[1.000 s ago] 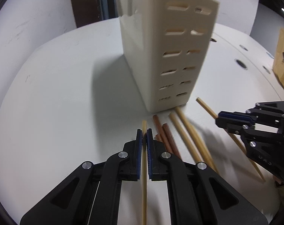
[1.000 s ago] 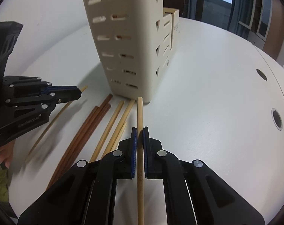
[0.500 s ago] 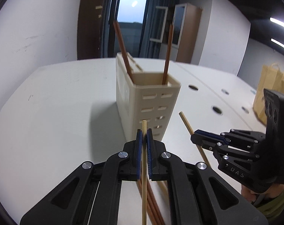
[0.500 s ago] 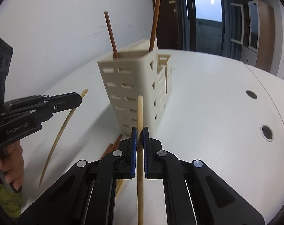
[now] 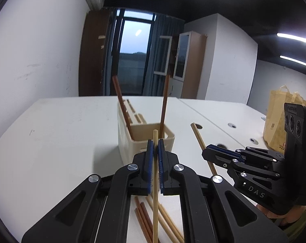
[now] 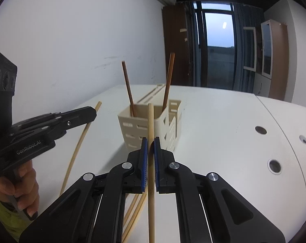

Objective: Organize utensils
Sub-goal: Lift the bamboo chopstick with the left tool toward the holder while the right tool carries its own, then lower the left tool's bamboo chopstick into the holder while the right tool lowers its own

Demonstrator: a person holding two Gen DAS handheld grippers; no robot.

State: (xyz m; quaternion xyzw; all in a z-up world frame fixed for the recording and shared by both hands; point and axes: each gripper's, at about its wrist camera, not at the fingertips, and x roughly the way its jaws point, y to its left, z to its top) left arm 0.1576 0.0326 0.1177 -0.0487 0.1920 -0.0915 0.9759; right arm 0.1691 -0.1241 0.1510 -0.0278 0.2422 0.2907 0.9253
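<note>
A cream slotted utensil holder (image 5: pixel 124 141) (image 6: pixel 140 125) stands on the white table with two dark brown chopsticks (image 5: pixel 164 105) (image 6: pixel 128 89) leaning in it. My left gripper (image 5: pixel 155 141) is shut on a light bamboo chopstick (image 5: pixel 155 182), held above the table just before the holder. My right gripper (image 6: pixel 150 139) is shut on another light chopstick (image 6: pixel 151 182), also raised near the holder. Each gripper shows in the other's view: the right one (image 5: pixel 205 154) and the left one (image 6: pixel 92 113). Several loose brown and light chopsticks (image 5: pixel 147 220) (image 6: pixel 132 212) lie on the table below.
The white table (image 5: pixel 51 141) has round cable holes (image 6: pixel 274 166) on its right side. A brown paper bag (image 5: pixel 278 121) stands at the far right. A white wall runs along the left; a window and cabinets stand behind.
Both grippers have risen from the table with their chopsticks and tilted up. The holder's open top and the room behind came into view.
</note>
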